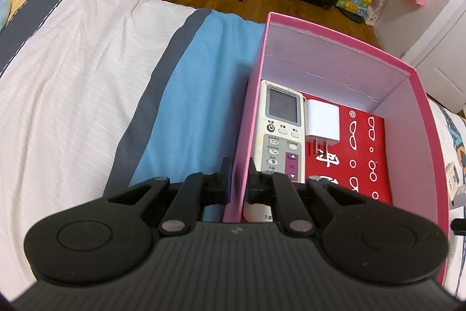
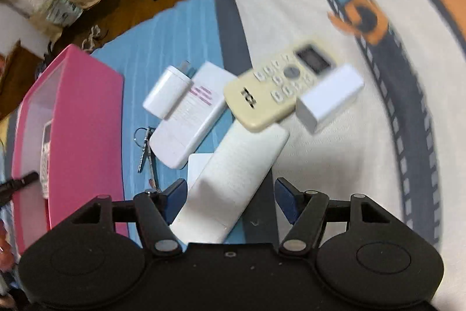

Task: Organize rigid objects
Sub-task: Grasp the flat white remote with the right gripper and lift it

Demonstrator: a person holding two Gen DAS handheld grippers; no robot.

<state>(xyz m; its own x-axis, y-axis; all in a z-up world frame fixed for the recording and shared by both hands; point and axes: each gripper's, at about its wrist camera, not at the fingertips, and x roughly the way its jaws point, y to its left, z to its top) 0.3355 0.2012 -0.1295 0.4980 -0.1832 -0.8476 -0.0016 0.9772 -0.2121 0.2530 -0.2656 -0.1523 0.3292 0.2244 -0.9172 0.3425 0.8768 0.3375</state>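
The left gripper (image 1: 236, 182) is clenched on the near wall of the pink box (image 1: 419, 95), one finger outside and one inside, steadying it on the bed (image 1: 72, 72). Inside the box lie a grey-white remote (image 1: 281, 133) along the left wall, a small white plug (image 1: 321, 121) beside it, and a red case (image 1: 367, 156) under the plug.

The right gripper (image 2: 230, 197) hangs released over the pile that is left to sort, just beside the box in the right wrist view. Its fingers (image 2: 174, 198) stand apart with nothing pressed between them. Below them lies a long white remote (image 2: 233, 182), face down, its near end between the fingers but not gripped. Past it lie a cream remote (image 2: 273, 86) resting on the white one's far end, a white block (image 2: 329, 98) against the cream remote, a flat white pack (image 2: 189, 118) with pink print, a white charger (image 2: 169, 92) on the pack's far corner, and keys (image 2: 145, 147) by the box. The view is blurred, so fine contact is hard to read.

The step in hand looks like the reach for the next item, with the box partly filled. The white remote seems the likely pick. The next move calls for lowering the fingers either side of its narrow width and closing squarely. The cream remote rests on its far end, so a lift may drag or tip it. The carry goes to the box's free floor on the red case.
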